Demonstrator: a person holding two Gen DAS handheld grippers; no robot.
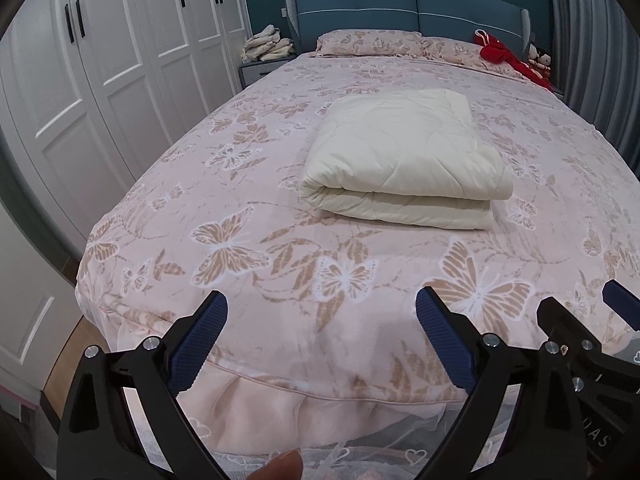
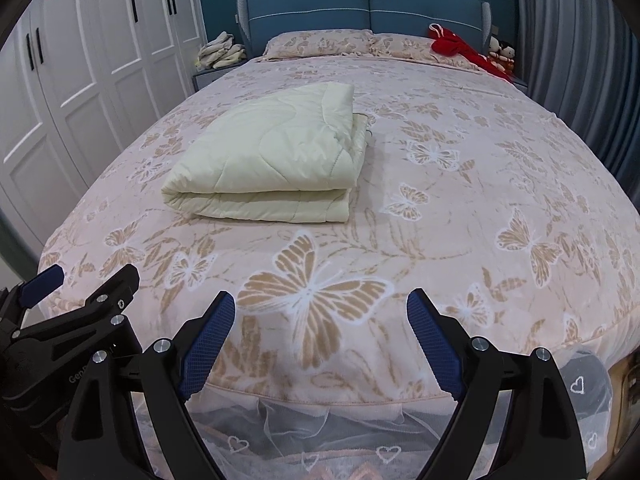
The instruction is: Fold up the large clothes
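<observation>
A cream quilted blanket [image 1: 404, 160] lies folded into a thick rectangle in the middle of the bed; it also shows in the right wrist view [image 2: 272, 160]. My left gripper [image 1: 322, 312] is open and empty, held over the foot edge of the bed, well short of the blanket. My right gripper [image 2: 320, 312] is open and empty too, beside the left one over the foot edge. The right gripper shows at the right edge of the left wrist view [image 1: 580, 320], and the left gripper shows at the left edge of the right wrist view [image 2: 80, 292].
The bed has a pink butterfly-print cover [image 1: 240, 200] and a blue headboard [image 1: 400, 8]. Pillows [image 1: 368, 42] and a red garment [image 1: 504, 54] lie at the head. White wardrobe doors [image 1: 100, 60] stand left, a grey curtain [image 2: 580, 60] right. Folded clothes [image 1: 268, 44] sit on the nightstand.
</observation>
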